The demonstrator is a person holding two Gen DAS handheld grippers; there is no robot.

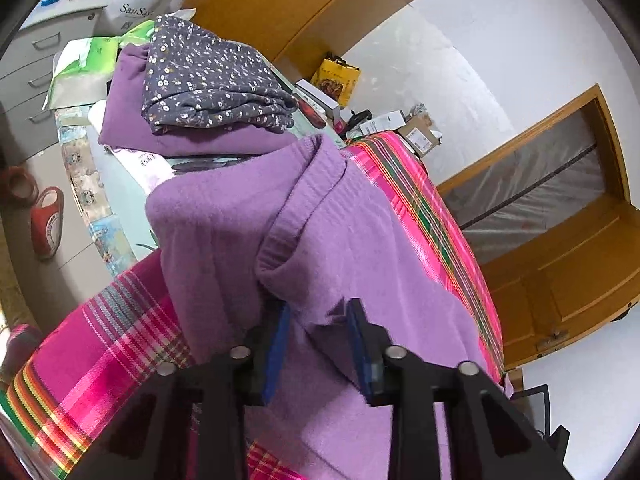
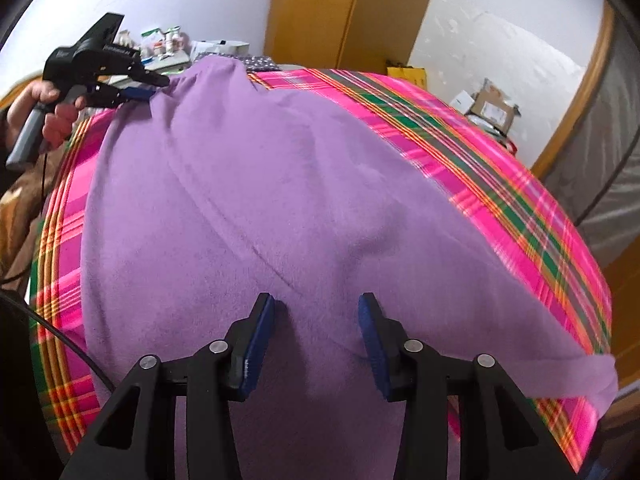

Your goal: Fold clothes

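Pink plaid cloth with green and orange stripes [image 2: 500, 168] covers the work surface, backed by white walls and orange wooden cabinets [image 2: 344, 12]. On this cloth one lilac fleece garment [image 2: 248, 200] lies spread. Beyond the cloth's far edge, a stack of two folded clothes is seen: a grey floral piece [image 1: 212, 76] on a purple one [image 1: 192, 136]. Two red slippers [image 1: 44, 224] lie on the floor beside it. The left gripper [image 1: 318, 344] is released, a raised fold between its jaws. The right gripper [image 2: 316, 344] stands open over flat fleece.
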